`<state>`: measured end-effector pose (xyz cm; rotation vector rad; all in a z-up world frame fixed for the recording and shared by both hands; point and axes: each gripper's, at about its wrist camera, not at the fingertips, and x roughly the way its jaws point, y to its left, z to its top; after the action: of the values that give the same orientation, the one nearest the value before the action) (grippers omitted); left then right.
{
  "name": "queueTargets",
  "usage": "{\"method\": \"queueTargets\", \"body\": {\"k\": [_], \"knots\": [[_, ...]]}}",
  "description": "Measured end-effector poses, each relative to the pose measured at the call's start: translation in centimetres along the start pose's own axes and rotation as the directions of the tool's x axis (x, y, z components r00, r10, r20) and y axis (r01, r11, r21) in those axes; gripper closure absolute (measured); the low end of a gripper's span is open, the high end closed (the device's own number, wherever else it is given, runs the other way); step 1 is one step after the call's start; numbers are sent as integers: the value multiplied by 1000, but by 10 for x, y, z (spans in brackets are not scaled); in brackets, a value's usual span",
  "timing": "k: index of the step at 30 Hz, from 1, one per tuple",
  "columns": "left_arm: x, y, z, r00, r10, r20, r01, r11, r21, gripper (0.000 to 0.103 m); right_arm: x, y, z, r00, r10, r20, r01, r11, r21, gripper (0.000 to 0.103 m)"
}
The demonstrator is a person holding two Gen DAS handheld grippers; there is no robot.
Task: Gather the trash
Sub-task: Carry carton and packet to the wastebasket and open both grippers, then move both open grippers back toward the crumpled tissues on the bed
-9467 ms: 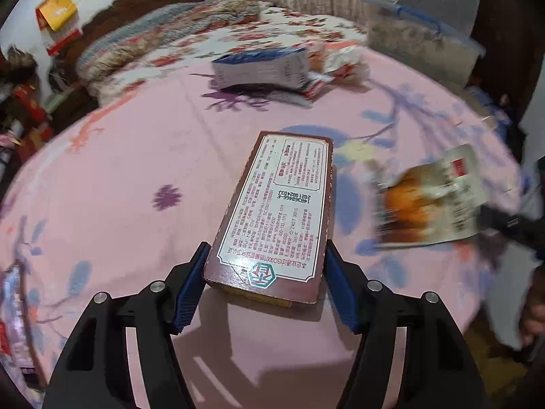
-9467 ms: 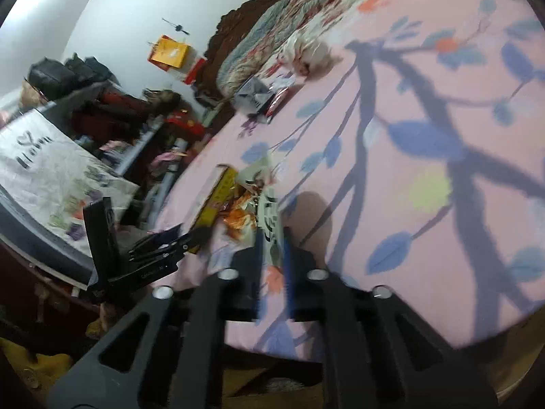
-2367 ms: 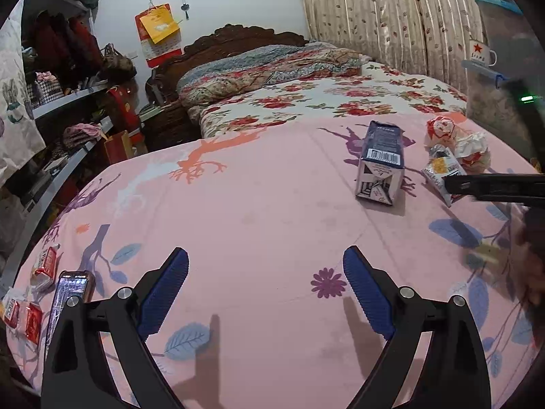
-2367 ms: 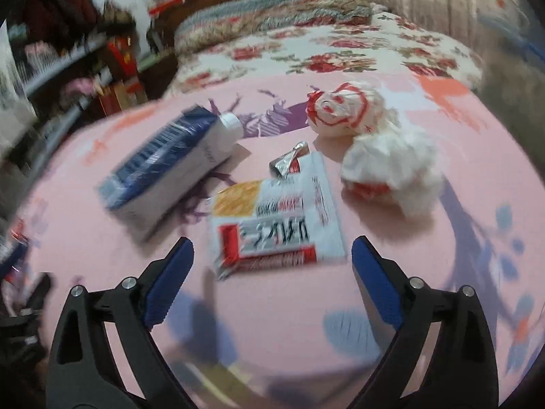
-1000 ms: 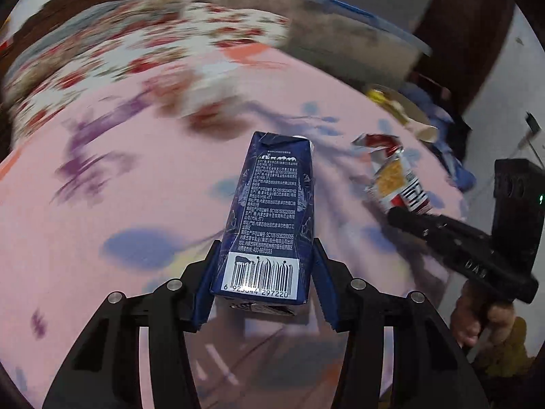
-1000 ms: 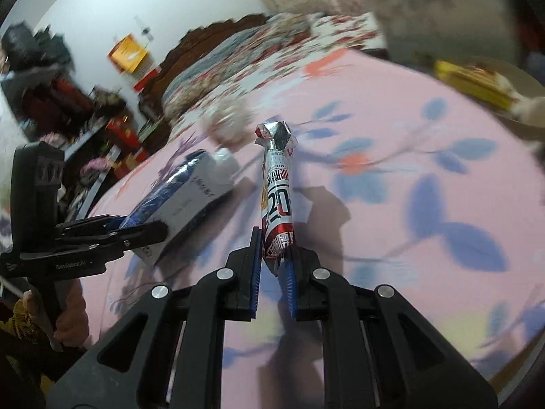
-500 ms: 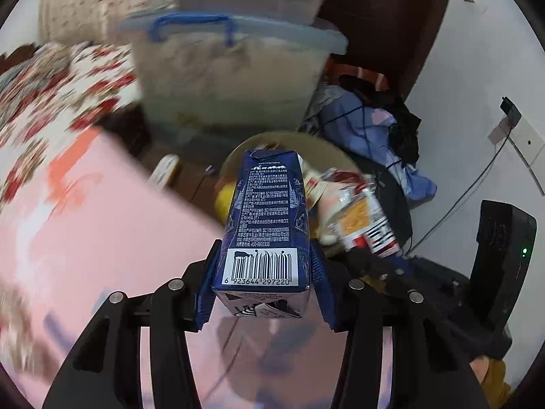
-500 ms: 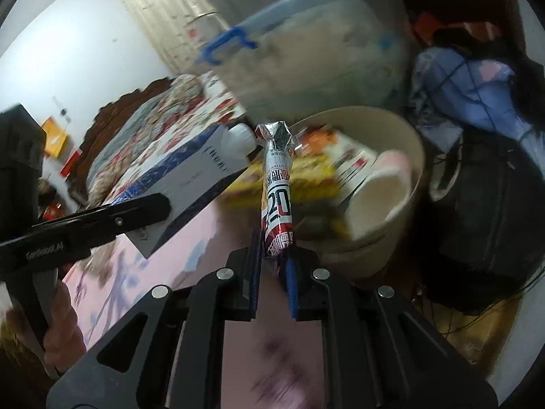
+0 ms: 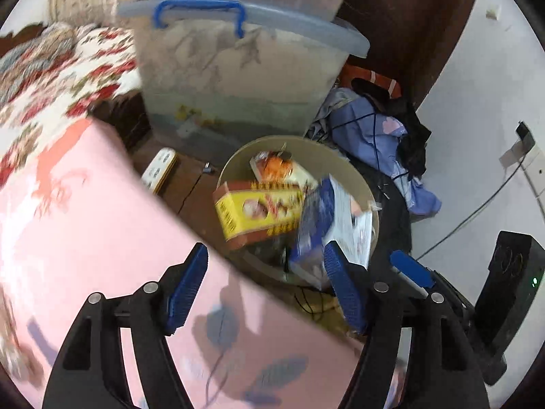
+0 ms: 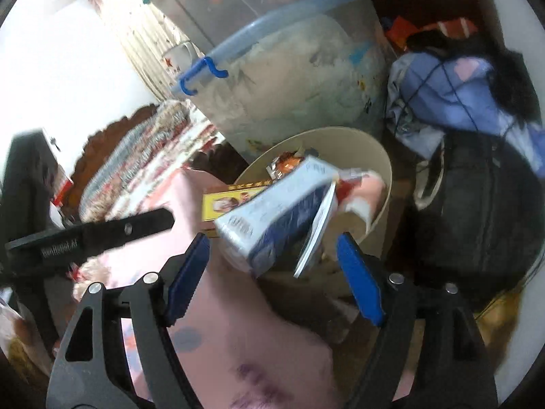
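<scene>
A round beige trash bin stands on the floor past the bed's corner. In it lie a yellow and red box and an orange wrapper. The blue milk carton is blurred, loose and tilted over the bin's near rim. My left gripper is opening, with nothing between its pads. In the right wrist view the carton hangs over the bin, with the thin snack wrapper loose beside it. My right gripper is opening too, its pads touching nothing.
A clear storage box with a blue handle stands behind the bin. Blue clothes and cables are piled to its right, beside a black bag. A power strip lies on the floor by the pink bedspread.
Half a second ago the left gripper was shut on the carton and the right on the wrapper. Both jaws have spread wide, and both items have dropped free toward the bin.
</scene>
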<state>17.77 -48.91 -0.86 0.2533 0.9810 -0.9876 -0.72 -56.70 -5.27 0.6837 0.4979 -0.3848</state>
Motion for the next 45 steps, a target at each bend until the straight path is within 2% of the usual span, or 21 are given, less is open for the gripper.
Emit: {"method": "queueTargets", "body": {"k": [6,12,18,23,30,33,36,38,41,42,45], "knots": [[-42,24,-70,999,50,6,-50,999,-19,36,-23,28,-46,999,40,1,-40,999,34,26],[-87,57,-140,986,167,11,-167,986,-17,36,-39,76,-95,995,98,-35,-98,995,8,26],[-128,103,-188,959,282,11,-280,957,-80,36,-36,130,-128,986,124,-114,-136,985,-103,27],[-159,138,-220,925,378,29,-371,917,-147,36,-27,172,-156,968,147,-201,-185,965,-183,28],[-184,180,-256,895,445,-2,-435,873,-221,36,-15,220,-198,934,162,-320,-250,934,-256,30],[-194,194,-271,882,472,-11,-460,853,-247,36,-14,239,-212,927,153,-342,-261,919,-297,30],[-204,203,-279,882,471,-6,-455,848,-272,36,-13,254,-220,912,165,-376,-290,907,-305,30],[-213,212,-282,871,491,4,-470,835,-287,34,-11,262,-222,898,178,-402,-316,897,-308,32],[-224,229,-290,858,514,-4,-485,807,-336,33,1,274,-220,889,178,-423,-327,891,-313,32],[-227,234,-292,857,515,-4,-483,801,-354,33,6,278,-216,885,178,-431,-329,894,-305,32],[-239,246,-302,877,479,21,-424,795,-433,33,22,291,-198,885,183,-427,-325,901,-287,32]]}}
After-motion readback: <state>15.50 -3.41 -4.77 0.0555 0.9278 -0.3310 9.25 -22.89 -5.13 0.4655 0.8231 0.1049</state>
